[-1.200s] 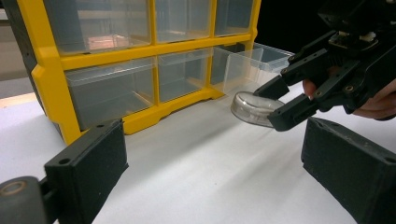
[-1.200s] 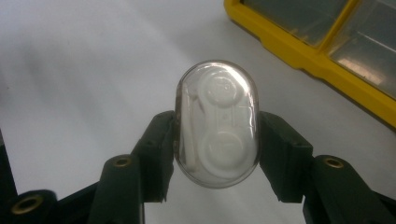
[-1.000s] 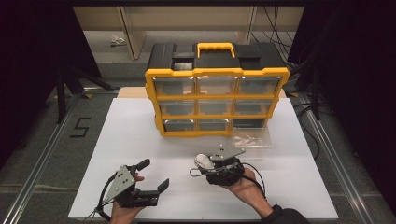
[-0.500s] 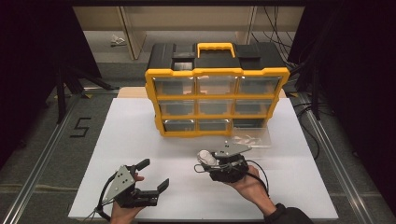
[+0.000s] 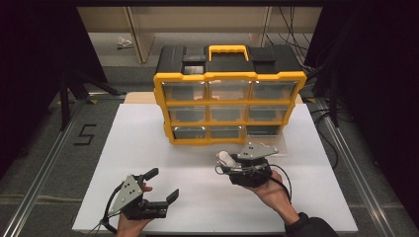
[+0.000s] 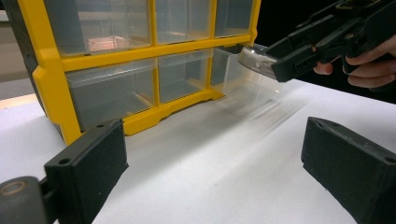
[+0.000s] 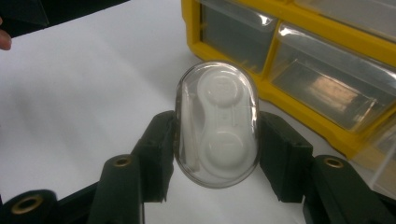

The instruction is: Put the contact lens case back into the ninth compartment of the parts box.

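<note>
Case (image 7: 217, 123) — clear, oval — sits pinched in the right gripper (image 5: 228, 163), now lifted off the table (image 5: 197, 197) near the organizer (image 5: 227, 96); left gripper (image 5: 160, 187) waits spread — drawer (image 5: 276, 148) next, likely.

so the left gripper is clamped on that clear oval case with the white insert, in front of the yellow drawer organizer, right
Not quite: the right gripper is clamped on the clear oval case, as the right gripper view shows. The left gripper stands open with nothing between its jaws. The rest holds: the case has a white insert and sits in front of the yellow drawer organizer.
</note>
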{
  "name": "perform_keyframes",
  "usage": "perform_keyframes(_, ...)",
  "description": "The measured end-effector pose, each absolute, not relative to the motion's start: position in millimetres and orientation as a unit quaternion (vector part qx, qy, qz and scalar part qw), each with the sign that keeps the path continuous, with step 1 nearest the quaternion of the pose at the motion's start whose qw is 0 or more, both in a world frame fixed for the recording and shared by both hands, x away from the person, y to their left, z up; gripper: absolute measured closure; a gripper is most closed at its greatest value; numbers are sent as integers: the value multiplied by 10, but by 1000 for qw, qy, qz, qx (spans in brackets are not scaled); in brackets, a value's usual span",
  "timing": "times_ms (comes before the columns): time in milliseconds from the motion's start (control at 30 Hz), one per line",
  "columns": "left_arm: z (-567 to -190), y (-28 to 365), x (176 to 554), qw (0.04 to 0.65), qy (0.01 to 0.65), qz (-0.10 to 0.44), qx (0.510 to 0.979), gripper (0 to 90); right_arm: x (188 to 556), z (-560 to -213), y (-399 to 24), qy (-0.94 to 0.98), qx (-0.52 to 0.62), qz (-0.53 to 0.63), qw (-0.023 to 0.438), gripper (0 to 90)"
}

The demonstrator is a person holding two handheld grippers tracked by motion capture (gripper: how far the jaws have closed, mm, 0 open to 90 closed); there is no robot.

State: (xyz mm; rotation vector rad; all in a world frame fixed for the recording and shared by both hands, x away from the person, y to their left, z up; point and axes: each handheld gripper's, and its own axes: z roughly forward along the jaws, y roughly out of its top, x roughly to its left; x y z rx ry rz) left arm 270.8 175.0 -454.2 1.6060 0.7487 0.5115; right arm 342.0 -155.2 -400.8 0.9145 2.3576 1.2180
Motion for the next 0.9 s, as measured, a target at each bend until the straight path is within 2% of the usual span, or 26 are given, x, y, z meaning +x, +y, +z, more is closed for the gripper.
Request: perform_keyframes(900,-4539,1751,2706,604,323,222,694,64,3511,-3820,-1862,798,348,454,187,497)
